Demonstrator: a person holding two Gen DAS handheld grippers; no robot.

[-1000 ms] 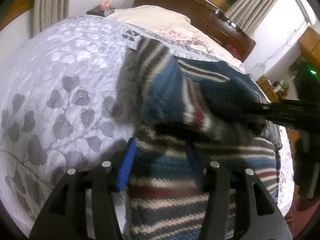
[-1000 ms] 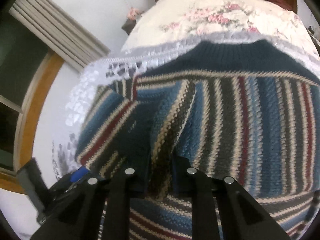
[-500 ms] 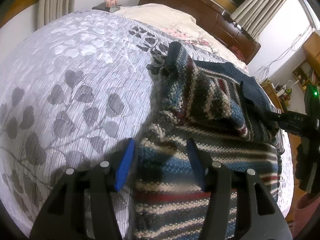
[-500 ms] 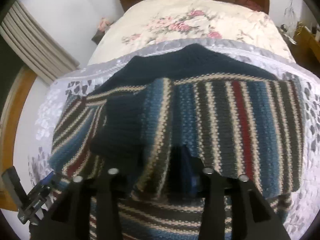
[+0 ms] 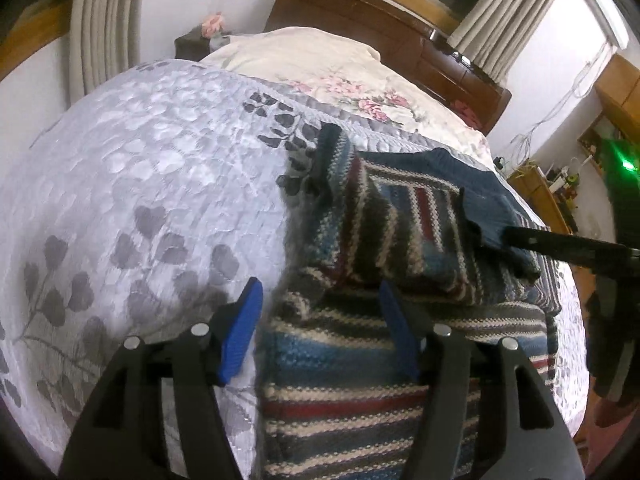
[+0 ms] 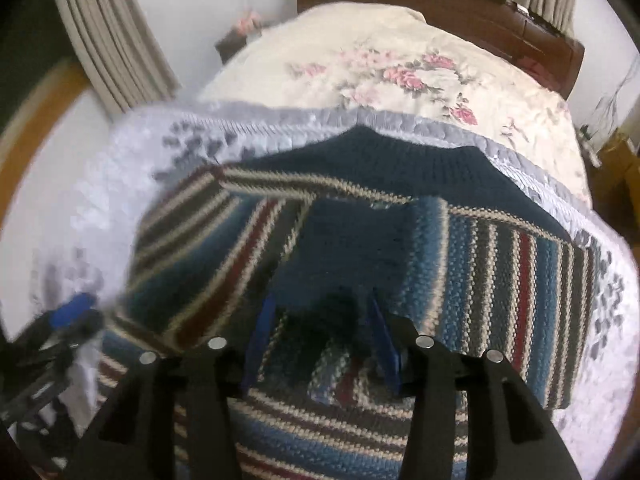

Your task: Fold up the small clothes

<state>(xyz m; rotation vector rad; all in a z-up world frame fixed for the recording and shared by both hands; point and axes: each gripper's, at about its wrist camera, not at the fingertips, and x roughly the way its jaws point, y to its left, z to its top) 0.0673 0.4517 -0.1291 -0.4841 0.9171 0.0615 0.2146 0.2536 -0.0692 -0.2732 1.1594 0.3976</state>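
Note:
A striped knit sweater in blue, cream, red and dark bands lies on the grey leaf-patterned bedspread. One sleeve is folded across its body, and the sleeve's dark blue cuff rests on top. My right gripper is open, its blue pads on either side of the cuff's end; the left wrist view shows it as a black bar coming in from the right. My left gripper hovers open over the sweater's near left edge, holding nothing.
Beyond the bedspread lie a cream floral quilt and a dark wooden headboard. Curtains hang at the left. A wooden shelf unit stands at the right of the bed.
The right gripper carried the sleeve across the sweater's body, laid it down and opened. The left gripper drew back a little towards the sweater's near edge and stayed open.

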